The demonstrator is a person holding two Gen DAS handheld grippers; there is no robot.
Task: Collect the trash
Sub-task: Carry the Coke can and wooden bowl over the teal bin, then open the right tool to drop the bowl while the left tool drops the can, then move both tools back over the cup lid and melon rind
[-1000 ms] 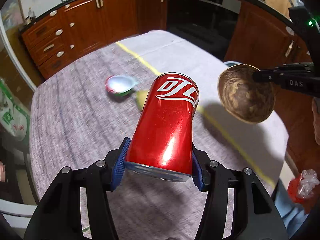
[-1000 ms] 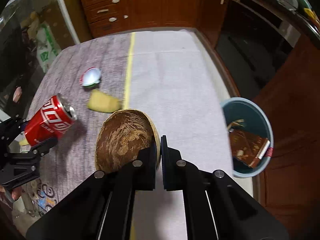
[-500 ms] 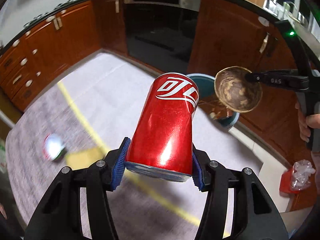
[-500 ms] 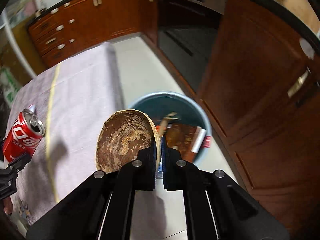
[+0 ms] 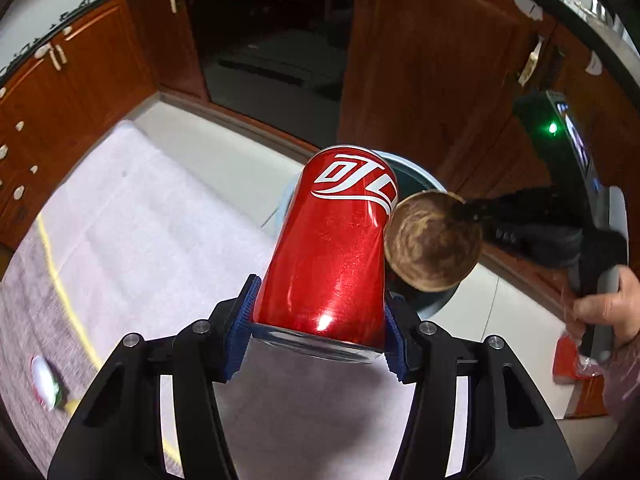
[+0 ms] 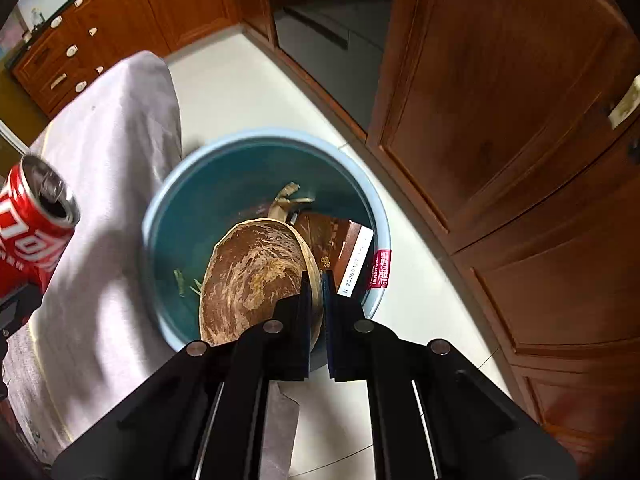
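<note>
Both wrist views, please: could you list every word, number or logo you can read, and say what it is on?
White script logo on the red can: stylised characters, not readable as letters.
"2020...": white label on the brown box in the blue bin; remaining digits blurred.
Red tag on the bin: white characters, too small.

1 can [image 5: 332, 248], 1 bin [image 6: 256, 148] (1 bowl [image 6: 252, 276])

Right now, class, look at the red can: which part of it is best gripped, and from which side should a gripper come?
Grip the red can across its straight round wall near one end, one pad on each opposite side, coming in along its length. The left gripper holds it this way by the bottom end; the smooth parallel sides seat flat against the pads, and the open top stays clear.
</note>
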